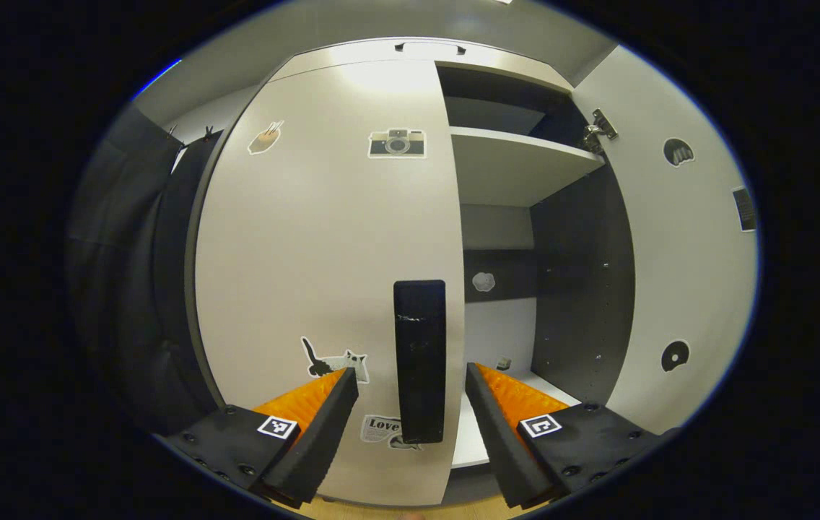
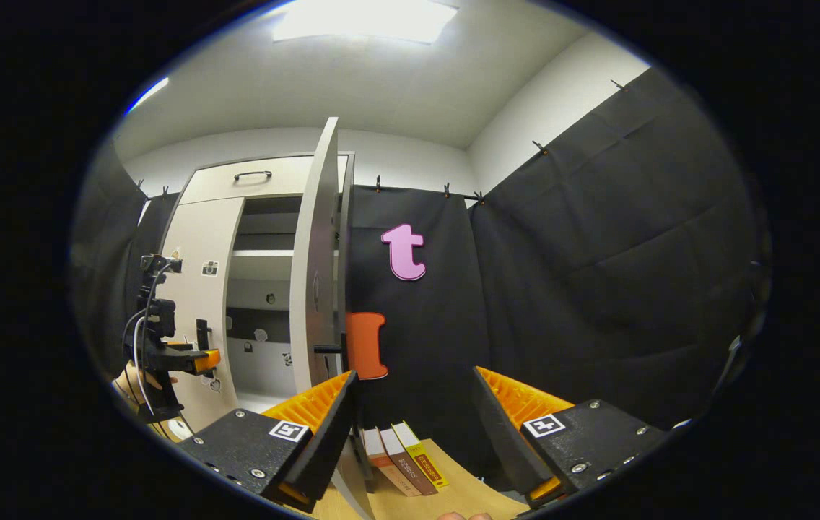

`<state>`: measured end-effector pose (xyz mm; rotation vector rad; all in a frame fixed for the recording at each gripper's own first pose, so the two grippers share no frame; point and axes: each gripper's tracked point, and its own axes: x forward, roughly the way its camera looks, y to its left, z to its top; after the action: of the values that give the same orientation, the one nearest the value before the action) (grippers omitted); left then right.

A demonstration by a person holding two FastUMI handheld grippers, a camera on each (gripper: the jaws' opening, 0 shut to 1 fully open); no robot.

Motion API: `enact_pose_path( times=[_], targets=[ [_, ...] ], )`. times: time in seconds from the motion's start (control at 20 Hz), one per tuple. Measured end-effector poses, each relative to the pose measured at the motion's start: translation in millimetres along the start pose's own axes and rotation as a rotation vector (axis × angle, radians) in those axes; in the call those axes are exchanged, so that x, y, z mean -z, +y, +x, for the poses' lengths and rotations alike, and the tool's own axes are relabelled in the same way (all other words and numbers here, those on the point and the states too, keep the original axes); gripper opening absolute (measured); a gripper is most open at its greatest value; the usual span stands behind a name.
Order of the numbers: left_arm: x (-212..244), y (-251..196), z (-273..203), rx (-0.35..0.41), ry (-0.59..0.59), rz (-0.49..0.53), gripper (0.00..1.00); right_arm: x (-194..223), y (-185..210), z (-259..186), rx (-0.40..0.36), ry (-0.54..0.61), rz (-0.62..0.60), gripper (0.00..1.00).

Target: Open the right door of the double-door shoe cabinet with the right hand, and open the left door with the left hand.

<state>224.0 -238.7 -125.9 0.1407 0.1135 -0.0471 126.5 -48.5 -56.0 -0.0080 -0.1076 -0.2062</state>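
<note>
1. In the left gripper view we face the cabinet (image 1: 352, 65) close up. Its left door (image 1: 323, 253) is shut and flat before us, with stickers on it — a camera (image 1: 397, 143) high up, a cat (image 1: 334, 361) low down.
2. The left tool (image 1: 410, 393) has its fingers apart, one on each side of the dark upright handle (image 1: 419, 361) at the left door's inner edge. We see a gap on both sides, so neither finger presses on the handle.
3. The right door (image 1: 677, 253) is swung wide open at the right of that view, its inner face toward us and a hinge (image 1: 600, 128) near its top.
4. Behind it the inside shows: a pale shelf (image 1: 518, 162) above, dark walls, and a light floor panel (image 1: 482, 426) below.
5. In the right gripper view the right tool (image 2: 413, 401) is also spread apart and holds nothing. It points at the black cloth wall, with the open right door (image 2: 315, 274) seen nearly edge-on just left of its left finger.
6. A short dark peg (image 2: 327, 349) sticks out of that door — probably its handle, though it is small here.
7. Farther left we see the left tool (image 2: 201, 359) in a hand (image 2: 137, 379), up against the left door (image 2: 201, 289).
8. Below, a few books (image 2: 403, 448) lie on a wooden floor (image 2: 468, 491).
</note>
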Motion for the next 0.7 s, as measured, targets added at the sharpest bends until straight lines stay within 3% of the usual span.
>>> enact_pose_path(
  times=[0.1, 0.3, 0.35, 0.5, 0.55, 0.7],
  targets=[
    [2.2, -1.0, 8.7, 0.011, -0.001, -0.018, 0.96, 1.9, 0.5, 0.2, -0.004, 0.006, -0.021, 0.93],
    [-3.8, 0.0, 6.0, 0.014, -0.011, -0.024, 0.88, 2.9, 2.4, -0.3, -0.011, 0.005, -0.042, 0.93],
    [-5.0, -0.8, 5.3, 0.017, -0.014, -0.027, 0.77, 4.0, 4.5, -0.5, -0.021, 0.009, -0.041, 0.92],
    [-5.3, -13.9, 5.4, 0.061, -0.015, -0.045, 0.65, 5.6, 12.8, -0.8, -0.049, 0.017, -0.053, 0.93],
    [-4.2, -13.3, 5.4, 0.062, -0.008, -0.039, 0.40, 5.2, 11.7, -0.4, -0.054, 0.020, -0.059, 0.93],
    [-3.4, -13.3, 2.7, 0.090, -0.011, -0.033, 0.41, 3.9, 14.6, -4.8, -0.071, 0.023, -0.068, 0.92]
  ],
)
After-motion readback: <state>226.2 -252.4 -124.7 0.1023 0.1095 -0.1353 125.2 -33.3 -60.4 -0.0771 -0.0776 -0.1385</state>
